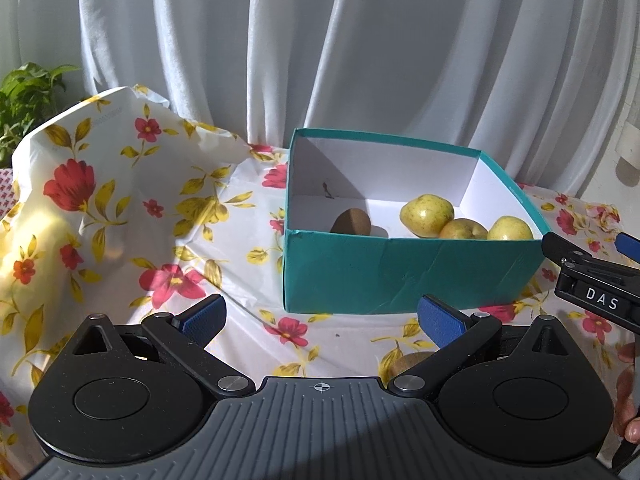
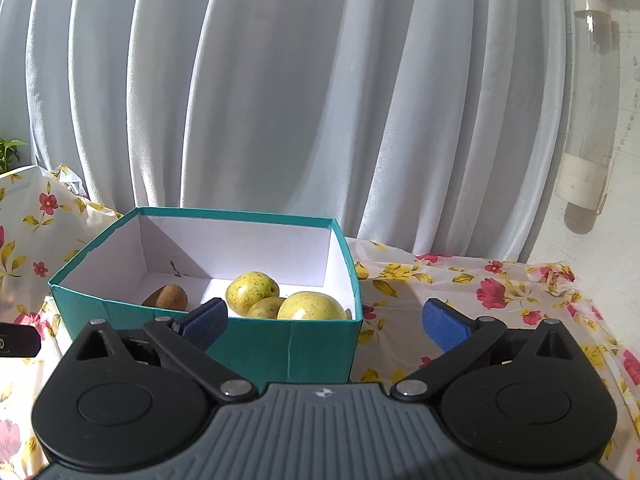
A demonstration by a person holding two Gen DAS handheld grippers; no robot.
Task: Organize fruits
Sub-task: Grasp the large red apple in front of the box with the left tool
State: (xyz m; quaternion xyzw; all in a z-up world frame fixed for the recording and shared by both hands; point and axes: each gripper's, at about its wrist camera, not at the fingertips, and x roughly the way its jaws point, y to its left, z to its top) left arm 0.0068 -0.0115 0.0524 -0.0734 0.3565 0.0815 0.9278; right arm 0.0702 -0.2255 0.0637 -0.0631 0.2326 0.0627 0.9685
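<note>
Teal box [image 1: 400,276] near bench back edge; inside: one kiwi [image 1: 352,222], three yellow fruits [image 1: 426,214]. Second kiwi [image 1: 404,362] loose on bench near front. Left claw [image 1: 322,318], right claw [image 2: 324,322] wide open, empty. Kiwi: light, soft-skinned, bruisable; grip gently across middle.

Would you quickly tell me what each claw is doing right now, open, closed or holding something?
Left claw: open, holding nothing.
Right claw: open wide, holding nothing; the fruit sits in the box beyond it.
</note>
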